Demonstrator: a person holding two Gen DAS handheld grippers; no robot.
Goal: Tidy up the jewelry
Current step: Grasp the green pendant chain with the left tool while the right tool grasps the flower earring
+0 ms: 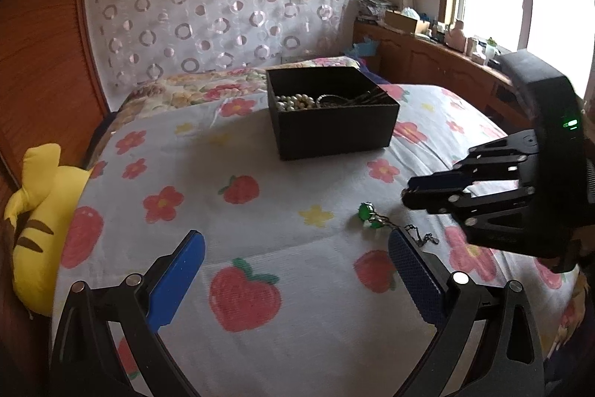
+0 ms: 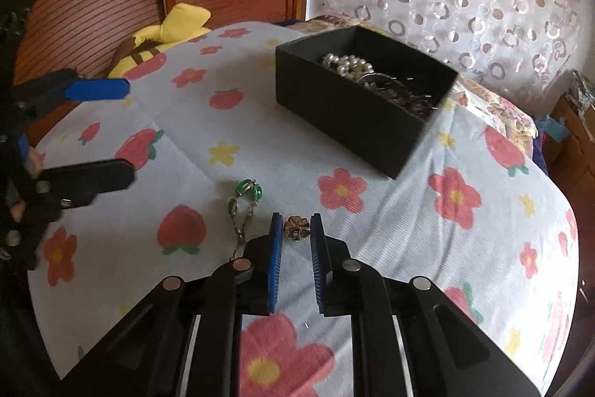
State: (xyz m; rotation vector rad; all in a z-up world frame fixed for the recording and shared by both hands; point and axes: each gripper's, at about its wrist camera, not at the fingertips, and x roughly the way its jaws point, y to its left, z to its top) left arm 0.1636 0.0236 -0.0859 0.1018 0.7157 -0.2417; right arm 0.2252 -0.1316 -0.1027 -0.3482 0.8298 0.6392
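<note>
Right wrist view: right tool [image 2: 295, 235] points down at the bed [image 2: 372, 211], blue pads either side of a small gold flower-shaped piece [image 2: 296, 228]. Jaws narrow and bracketing it, slim gaps visible on both sides, so not clamped on it. Flower piece lies flat on the floral sheet. Just left of the left pad: a green-stone pendant [image 2: 250, 190] on a chain [image 2: 240, 229], chain trailing back under the tool's left finger. Further out, the black box [image 2: 346, 106] sits on the bed, well apart from the flower piece, open top, holding a pearl strand [image 2: 347, 64] and a tangle of dark metal pieces. Left tool [image 2: 111, 133] at frame left, jaws spread wide, nothing between them.

Left wrist view confirms: left tool [image 1: 297, 255] released, wide open above the sheet, empty. Green pendant [image 1: 368, 214] lies just beside its right pad. Right tool [image 1: 407, 192] comes in from the right, tips low near the sheet beyond the pendant. Black box [image 1: 334, 133] further back, centre of the bed. Yellow plush toy [image 1: 37, 211] at the bed's left edge, against wood panelling.
</note>
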